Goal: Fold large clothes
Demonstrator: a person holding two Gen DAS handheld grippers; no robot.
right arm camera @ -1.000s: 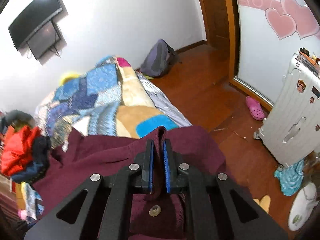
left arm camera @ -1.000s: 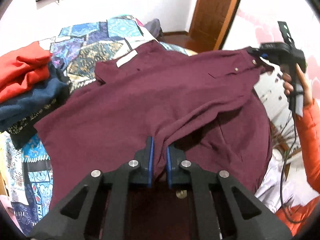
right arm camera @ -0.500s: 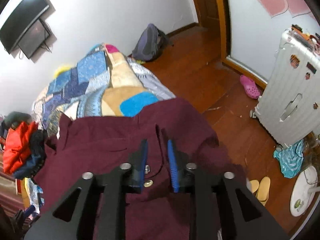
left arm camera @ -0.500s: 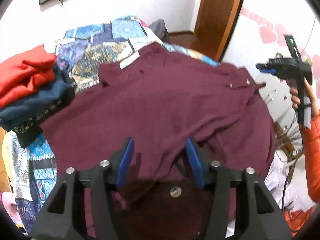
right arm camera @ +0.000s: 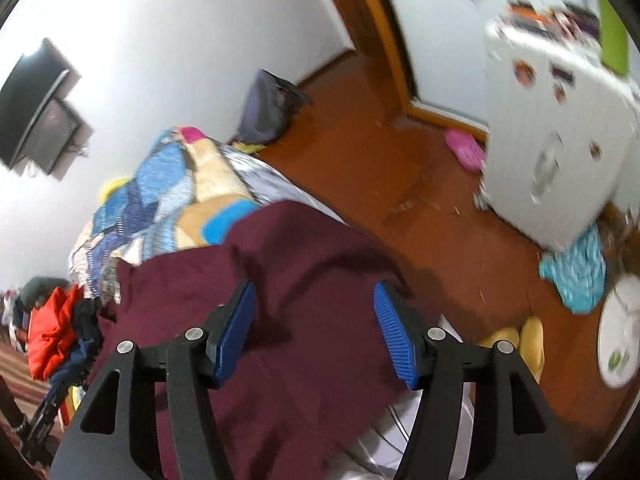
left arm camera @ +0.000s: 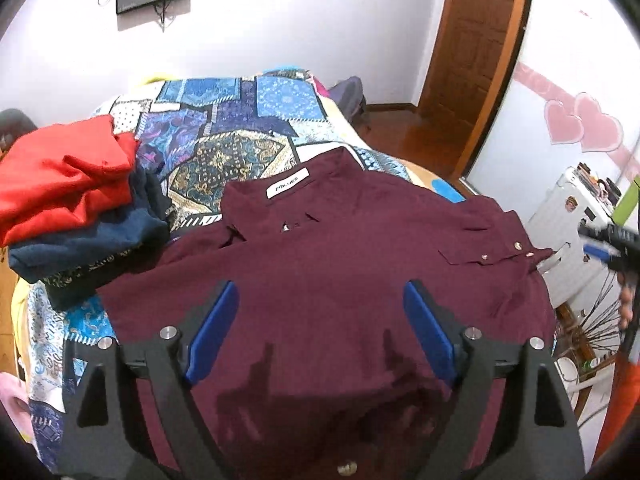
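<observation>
**Shirt released, more folding left**

I am letting go: my left hand-held gripper [left arm camera: 320, 332] and right hand-held gripper [right arm camera: 316, 328] have just been opening and are standing wide, nothing pinched. The maroon shirt [left arm camera: 340, 264] is lying mid-frame on the bed [left arm camera: 240, 120], judged only partly folded.
</observation>
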